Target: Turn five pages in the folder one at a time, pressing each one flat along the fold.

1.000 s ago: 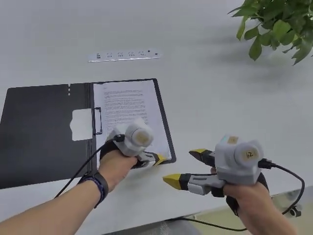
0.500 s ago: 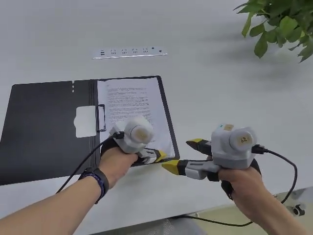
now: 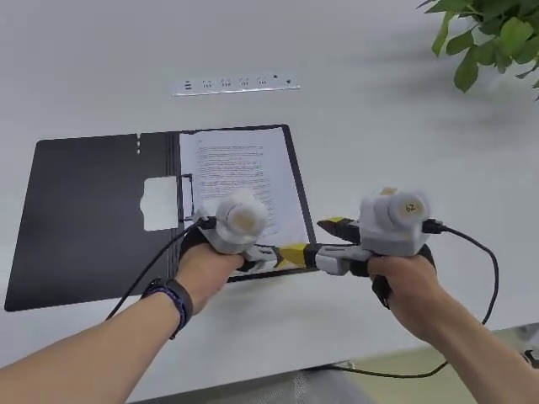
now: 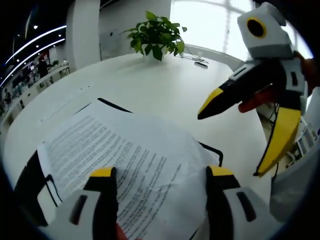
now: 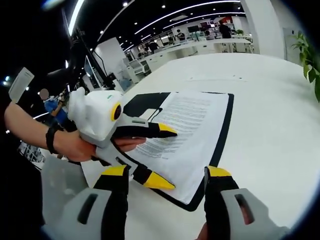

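**Head view: folder lay open, both grippers at its near right corner**

The folder lay open and flat on the white worktop. Its black left cover was bare apart from a pale label. A printed page covered the folder's right half, next to the fold.

The left gripper sat over the folder's near right corner with its fingers released. In the left gripper view they stood well apart, with the sheet spread beyond and between them. In the right gripper view one yellow-tipped finger hung above the text and the other pointed along the folder's near edge. I could not tell whether either finger touched the paper.

The right gripper was just off the folder's right edge, pointing in toward that same corner. It was close to the left gripper's tips, and its fingers were also spread and held nothing. In its own view the folder's corner lay between them.

A power strip lay on the worktop beyond the folder's far edge. A leafy plant stood well away from the folder, past its far right.
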